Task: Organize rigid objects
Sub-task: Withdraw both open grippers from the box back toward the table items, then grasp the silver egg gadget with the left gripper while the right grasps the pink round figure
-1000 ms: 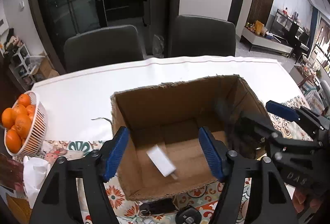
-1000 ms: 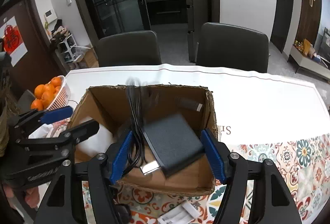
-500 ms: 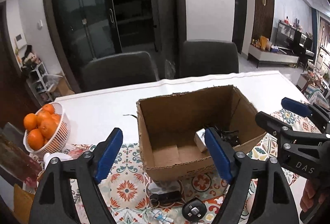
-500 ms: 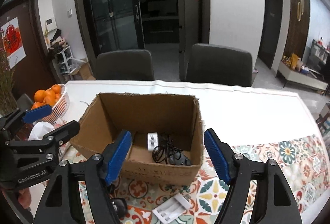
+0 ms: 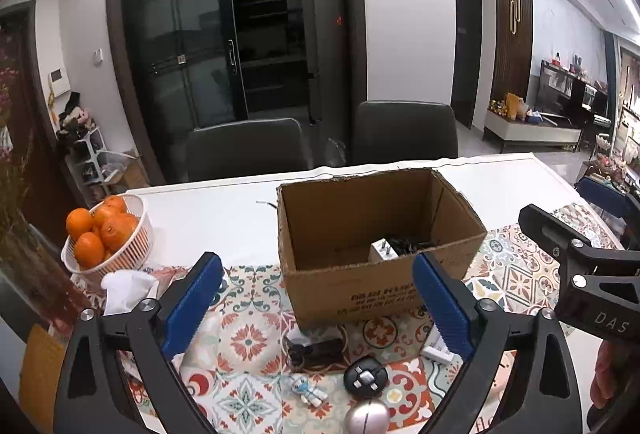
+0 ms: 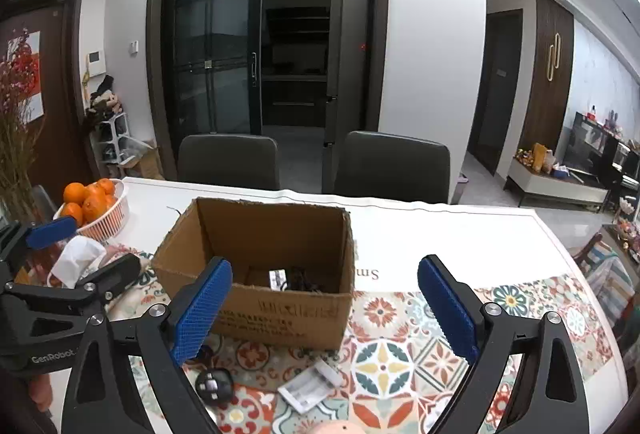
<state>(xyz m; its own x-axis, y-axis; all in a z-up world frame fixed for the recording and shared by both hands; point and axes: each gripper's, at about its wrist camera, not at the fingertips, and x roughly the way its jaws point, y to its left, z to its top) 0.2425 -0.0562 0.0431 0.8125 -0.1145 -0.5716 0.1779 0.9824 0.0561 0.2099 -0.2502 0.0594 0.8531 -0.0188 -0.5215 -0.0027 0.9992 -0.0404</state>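
Observation:
An open cardboard box point(image 5: 372, 286) point(image 6: 280, 318) stands on the patterned tablecloth. Inside lie a white plug adapter point(image 5: 383, 251) point(image 6: 277, 279) and a black cable bundle point(image 5: 412, 245) point(image 6: 300, 280). In front of the box lie a black cable point(image 5: 316, 348), a round black plug point(image 5: 365, 380) point(image 6: 214, 386), a small astronaut figure point(image 5: 307, 389), a silver ball point(image 5: 367, 419) and a white battery holder point(image 6: 310, 386) point(image 5: 438, 350). My left gripper point(image 5: 316, 308) is open and empty, back from the box. My right gripper point(image 6: 324, 310) is open and empty too.
A white basket of oranges point(image 5: 106, 238) point(image 6: 94, 206) stands at the left, with crumpled white tissue point(image 5: 126, 290) point(image 6: 78, 260) beside it. Two dark chairs point(image 5: 244, 150) point(image 5: 404, 132) stand behind the white table point(image 5: 224, 218). A pink object point(image 6: 336, 428) shows at the bottom edge.
Both grippers have pulled back and up from inside the box. The black adapter with its cable and the white plug adapter, held or falling a second ago, now lie inside the box.

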